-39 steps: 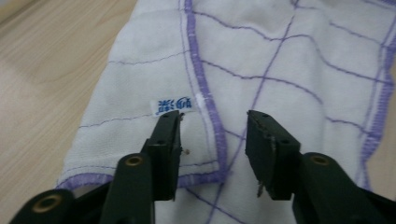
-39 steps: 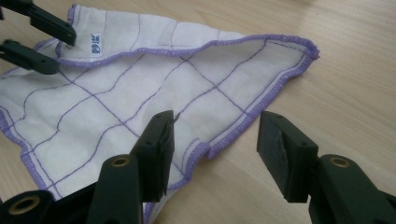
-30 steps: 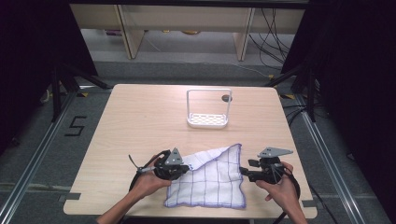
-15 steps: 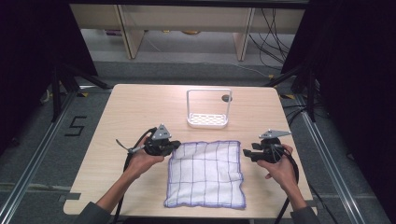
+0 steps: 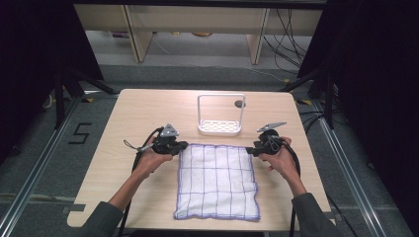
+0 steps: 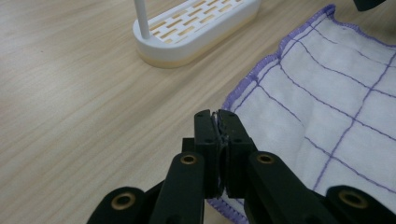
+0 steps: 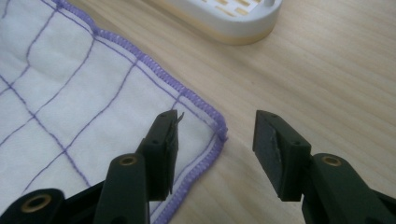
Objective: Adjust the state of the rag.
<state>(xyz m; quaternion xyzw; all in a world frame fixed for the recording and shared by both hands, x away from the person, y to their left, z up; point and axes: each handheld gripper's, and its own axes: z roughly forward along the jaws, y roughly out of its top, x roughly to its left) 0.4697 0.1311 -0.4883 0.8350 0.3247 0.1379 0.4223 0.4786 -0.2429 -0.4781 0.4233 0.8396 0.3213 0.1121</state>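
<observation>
High view: left claw [image 5: 184, 145] pinches the cloth [image 5: 216, 181] corner; right claw [image 5: 250, 150], jaws apart and just closing, straddles the opposite corner on the tabletop [image 5: 123, 123].

cloth [image 5: 216, 181] | white, purple grid and hem | spread flat | table's near middle

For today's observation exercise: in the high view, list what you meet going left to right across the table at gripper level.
Left gripper → white cloth with purple grid → right gripper.
</observation>
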